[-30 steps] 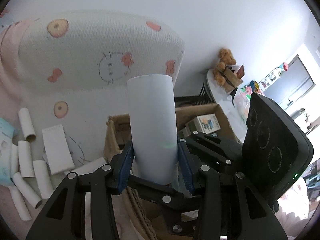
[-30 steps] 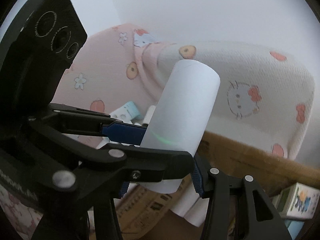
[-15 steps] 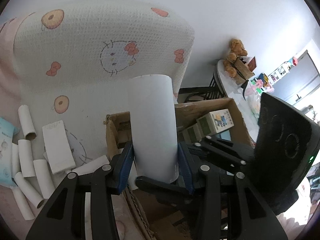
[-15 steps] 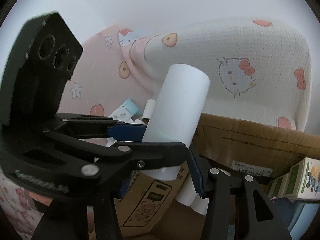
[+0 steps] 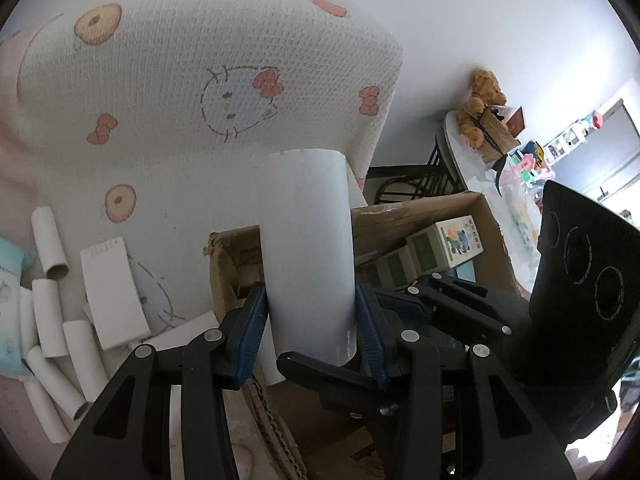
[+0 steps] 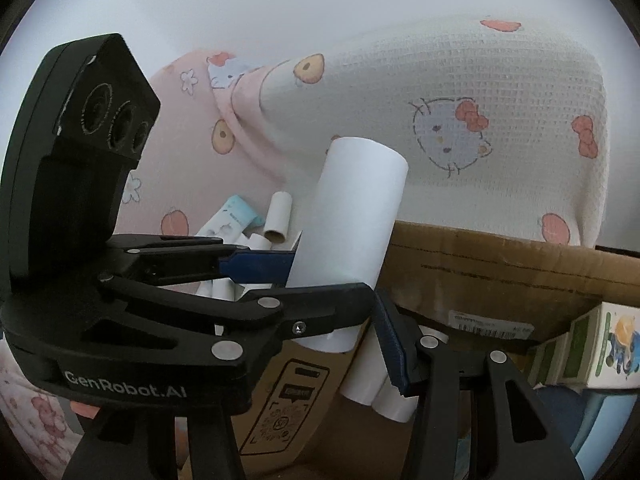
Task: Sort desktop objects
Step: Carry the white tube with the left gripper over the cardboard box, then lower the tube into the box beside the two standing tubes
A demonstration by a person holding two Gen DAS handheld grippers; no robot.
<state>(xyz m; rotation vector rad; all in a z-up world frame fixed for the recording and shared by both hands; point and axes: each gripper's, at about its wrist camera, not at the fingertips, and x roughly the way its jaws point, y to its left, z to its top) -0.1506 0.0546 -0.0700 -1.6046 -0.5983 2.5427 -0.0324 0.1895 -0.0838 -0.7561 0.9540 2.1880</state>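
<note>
A white cardboard tube (image 5: 308, 256) stands upright between the blue pads of my left gripper (image 5: 312, 316), which is shut on its lower half. My right gripper (image 6: 332, 320) reaches in from the right, one finger behind the tube's bottom end and one in front of it. In the right wrist view the same tube (image 6: 352, 220) leans right, and my right blue pad (image 6: 390, 344) lies against its lower end. The left gripper's fingers (image 6: 256, 264) cross in front and hide my other right finger. Both grippers hover over the open cardboard box (image 5: 460, 208).
The box wall (image 6: 500, 272) holds small green and white cartons (image 5: 444, 240) and white tubes (image 6: 384, 396). Several loose tubes (image 5: 48, 240), a flat white packet (image 5: 112, 292) and a blue packet (image 6: 236, 216) lie on the bedding at the left. A patterned pillow (image 5: 200, 80) rises behind.
Both grippers, still on the tube, have tipped down and sunk a little toward the box. The box and its cartons show more. The right view has rolled.
</note>
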